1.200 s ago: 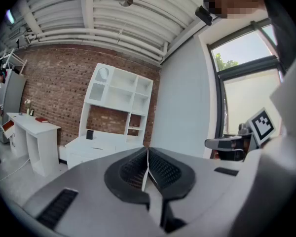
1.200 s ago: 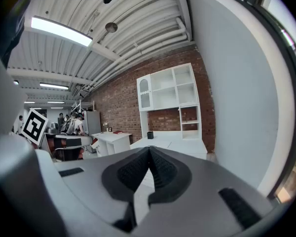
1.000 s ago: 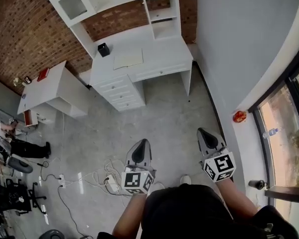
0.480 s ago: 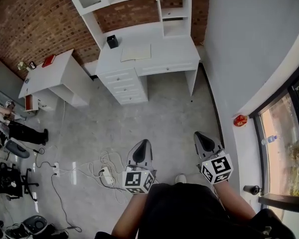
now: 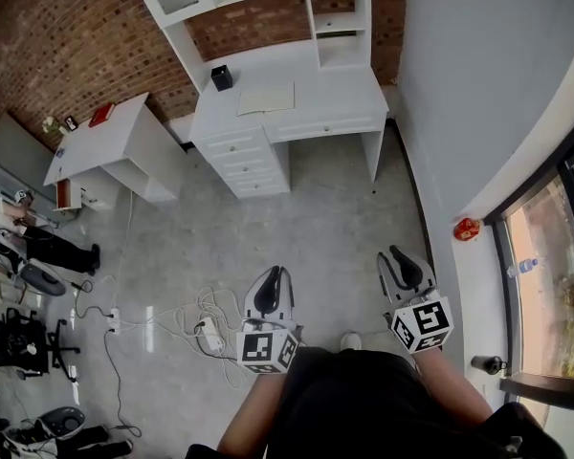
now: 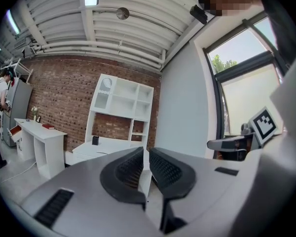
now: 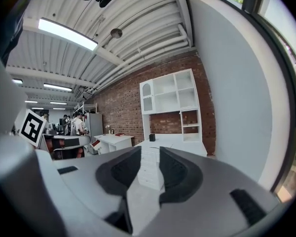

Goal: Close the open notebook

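Observation:
Far ahead, a pale open notebook [image 5: 266, 98] lies flat on a white desk [image 5: 344, 98] with a hutch, beside a black cup [image 5: 222, 76]. Both grippers hang over the grey floor, well short of the desk. My left gripper [image 5: 272, 275] is shut with nothing in it; its dark pads [image 6: 130, 167] almost meet. My right gripper [image 5: 400, 256] has just been opening: a narrow gap shows between its pads [image 7: 175, 169], and nothing is in that gap. The right gripper view shows the desk [image 7: 175, 143] and cup [image 7: 152, 138] in the distance.
A second white desk [image 5: 105, 146] with a red item [image 5: 101, 115] stands at the left. Cables and a power strip [image 5: 209, 331] lie on the floor by my left gripper. A grey wall [image 5: 478, 84] and a window sill with a red object [image 5: 467, 228] run along the right.
Both grippers have moved a little toward the desk, which has shifted right in the head view. The right gripper's jaws have parted slightly; the left's stay together.

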The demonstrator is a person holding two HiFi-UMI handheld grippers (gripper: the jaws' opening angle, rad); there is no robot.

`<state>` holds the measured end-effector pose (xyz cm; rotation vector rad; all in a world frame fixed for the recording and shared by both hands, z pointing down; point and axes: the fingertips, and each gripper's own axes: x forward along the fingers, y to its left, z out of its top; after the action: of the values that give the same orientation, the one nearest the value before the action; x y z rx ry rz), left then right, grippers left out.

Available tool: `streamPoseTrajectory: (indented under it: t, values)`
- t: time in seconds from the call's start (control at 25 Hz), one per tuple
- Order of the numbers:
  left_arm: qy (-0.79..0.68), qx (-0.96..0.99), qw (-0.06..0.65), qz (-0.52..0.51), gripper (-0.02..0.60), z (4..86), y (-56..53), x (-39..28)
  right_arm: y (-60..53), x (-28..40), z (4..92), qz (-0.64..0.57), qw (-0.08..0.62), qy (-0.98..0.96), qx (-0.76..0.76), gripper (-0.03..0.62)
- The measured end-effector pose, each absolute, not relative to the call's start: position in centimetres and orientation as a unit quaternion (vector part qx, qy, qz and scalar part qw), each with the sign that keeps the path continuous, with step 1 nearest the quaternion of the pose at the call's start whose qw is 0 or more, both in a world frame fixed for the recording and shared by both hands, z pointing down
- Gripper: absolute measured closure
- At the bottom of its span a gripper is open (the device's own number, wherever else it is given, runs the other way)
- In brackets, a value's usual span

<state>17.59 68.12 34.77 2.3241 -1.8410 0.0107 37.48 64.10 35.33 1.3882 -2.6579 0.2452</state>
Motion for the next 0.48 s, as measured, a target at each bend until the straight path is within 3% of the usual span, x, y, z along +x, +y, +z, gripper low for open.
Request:
streamPoseTrajectory:
  t: [0.04, 0.12, 0.36, 0.48]
  values:
    - [-0.615, 0.783, 0.088, 0.003, 0.568, 34.8, 68.2, 17.8, 64.1, 38.0, 35.4, 0.087, 0.063, -0.881, 0.462, 0.472]
    - [-0.609, 0.788, 0.091, 0.006, 0.556, 35.2, 68.2, 18.0, 64.0, 38.9, 35.7, 0.095, 0.063, -0.879, 0.462, 0.436]
    - [-0.616, 0.781, 0.103, 0.015, 0.313, 36.3, 68.0, 16.9, 63.6, 40.9, 36.9, 0.102, 0.08, -0.869, 0.478, 0.276]
    - [-0.624, 0.773, 0.11, 0.023, 0.285, 36.9, 67.9, 16.1, 63.4, 40.9, 37.0, 0.102, 0.088, -0.87, 0.474, 0.269]
